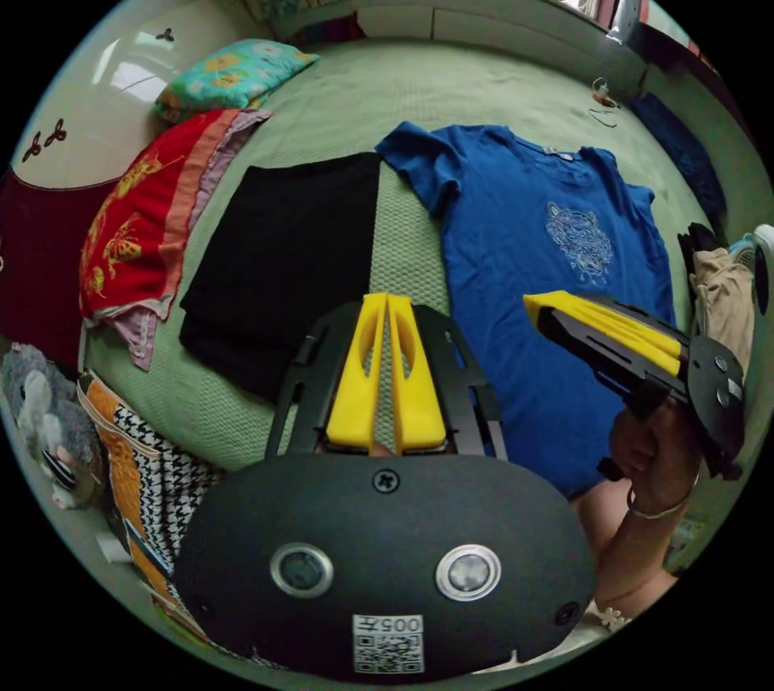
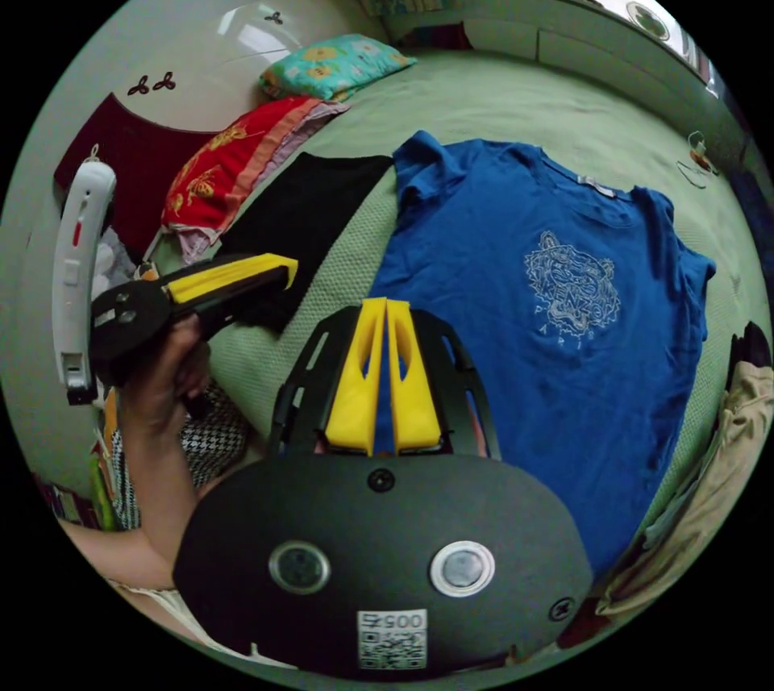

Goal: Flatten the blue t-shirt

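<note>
Blue t-shirt (image 1: 532, 256) lies spread face-up on green bedspread (image 1: 451, 86), pale printed emblem (image 1: 579, 238) on chest, collar at far end from both tools, hem toward them. In right gripper view the shirt (image 2: 516, 304) sits straight ahead of and to the right of that view's own jaws; fabric looks mostly flat w/ a few soft creases, the sleeve nearest the black garment slightly bunched.

Left gripper (image 1: 387, 304): yellow jaws pressed together, tips nearly meeting, nothing between them; it hangs above the strip of bedspread btwn black folded garment (image 1: 282, 264) and the shirt. Black garment sits just left of it, shirt just right.

Right gripper (image 2: 385, 312): jaws also narrow, tips close, nothing gripped, held over shirt's lower part. In left gripper view it (image 1: 536, 308) comes in from the right, held by a hand (image 1: 657, 453) w/ a bracelet at the wrist, jaws closed together above shirt's lower half. In right gripper view left gripper (image 2: 282, 268) shows to the left, in a hand (image 2: 165, 376), its tip over the near end of the black garment (image 2: 310, 223).

Beyond the black garment: red patterned pillow (image 1: 141, 215), then teal floral pillow (image 1: 230, 74). Beige garment (image 2: 726, 449) lies at bed edge, to the right of the shirt.
</note>
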